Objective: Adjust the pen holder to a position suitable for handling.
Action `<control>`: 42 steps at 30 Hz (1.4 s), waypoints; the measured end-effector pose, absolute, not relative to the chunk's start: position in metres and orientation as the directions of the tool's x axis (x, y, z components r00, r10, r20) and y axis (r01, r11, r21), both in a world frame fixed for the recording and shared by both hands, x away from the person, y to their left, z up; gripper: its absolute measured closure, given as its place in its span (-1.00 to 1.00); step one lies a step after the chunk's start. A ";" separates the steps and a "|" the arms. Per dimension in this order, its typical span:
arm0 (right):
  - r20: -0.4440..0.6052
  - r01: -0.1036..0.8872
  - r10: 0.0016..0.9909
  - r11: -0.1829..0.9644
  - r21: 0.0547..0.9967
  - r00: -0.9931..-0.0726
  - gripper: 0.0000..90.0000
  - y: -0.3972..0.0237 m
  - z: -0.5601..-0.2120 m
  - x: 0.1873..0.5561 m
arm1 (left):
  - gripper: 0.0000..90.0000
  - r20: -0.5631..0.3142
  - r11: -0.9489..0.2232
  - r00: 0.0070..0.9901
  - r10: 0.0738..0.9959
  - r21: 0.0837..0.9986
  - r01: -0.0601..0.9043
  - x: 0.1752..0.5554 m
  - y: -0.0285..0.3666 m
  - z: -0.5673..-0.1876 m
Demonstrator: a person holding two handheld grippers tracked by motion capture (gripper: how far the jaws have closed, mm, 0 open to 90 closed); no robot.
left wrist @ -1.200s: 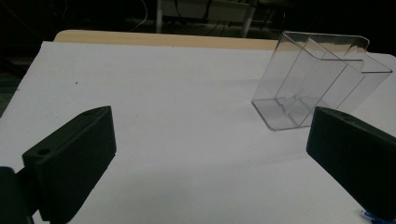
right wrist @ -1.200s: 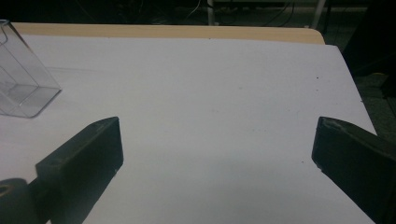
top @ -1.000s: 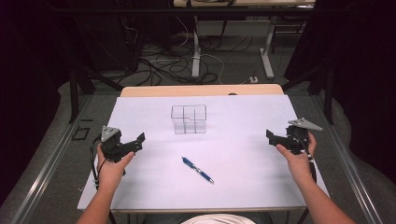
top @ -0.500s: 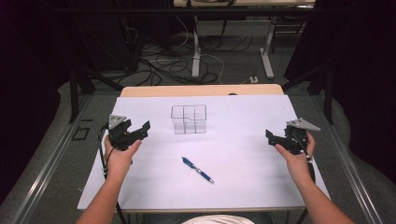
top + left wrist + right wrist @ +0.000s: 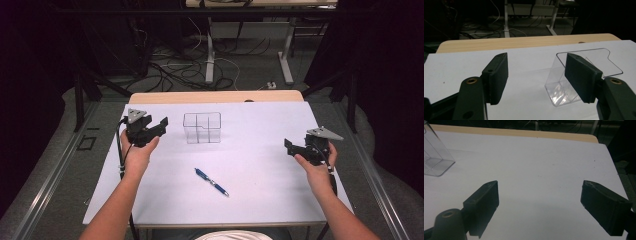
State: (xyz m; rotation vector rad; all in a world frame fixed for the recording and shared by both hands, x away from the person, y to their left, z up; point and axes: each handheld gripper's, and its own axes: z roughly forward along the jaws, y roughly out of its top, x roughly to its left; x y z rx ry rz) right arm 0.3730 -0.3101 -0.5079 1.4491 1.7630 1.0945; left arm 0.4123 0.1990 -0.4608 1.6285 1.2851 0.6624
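Left gripper (image 5: 161, 123) closing, nothing between its jaws, facing the clear box (image 5: 202, 127); right gripper (image 5: 290, 146) wide; high view adds the pen (image 5: 211, 181)

Two black jaws of the right gripper (image 5: 539, 205) are seen spread wide apart, nothing between them, held over a white table sheet (image 5: 539, 162). A corner of a clear plastic container (image 5: 435, 157) is seen at the upper left, well apart from the jaws. A wooden table edge (image 5: 524, 132) is seen beyond the sheet.
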 end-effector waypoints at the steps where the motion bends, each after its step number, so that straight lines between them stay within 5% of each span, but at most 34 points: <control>1: 0.055 0.479 0.973 0.060 0.876 -0.222 -0.67 -0.310 -0.508 0.373 | -0.19 -0.128 -0.024 0.308 0.943 0.894 0.447 0.415 0.197 -0.460; 23: 0.071 0.498 0.970 0.057 0.866 -0.235 -0.66 -0.312 -0.512 0.375 | 0.17 -0.225 0.011 0.257 0.940 0.772 0.636 0.460 0.177 -0.481; 29: 0.084 0.509 0.968 0.049 0.859 -0.235 -0.65 -0.311 -0.513 0.376 | 0.44 -0.313 0.063 0.247 0.917 0.725 0.686 0.466 0.175 -0.488; 42: 0.092 0.516 0.966 0.047 0.855 -0.241 -0.65 -0.312 -0.515 0.376 | 0.86 -0.318 0.019 0.306 0.897 0.720 0.694 0.476 0.168 -0.500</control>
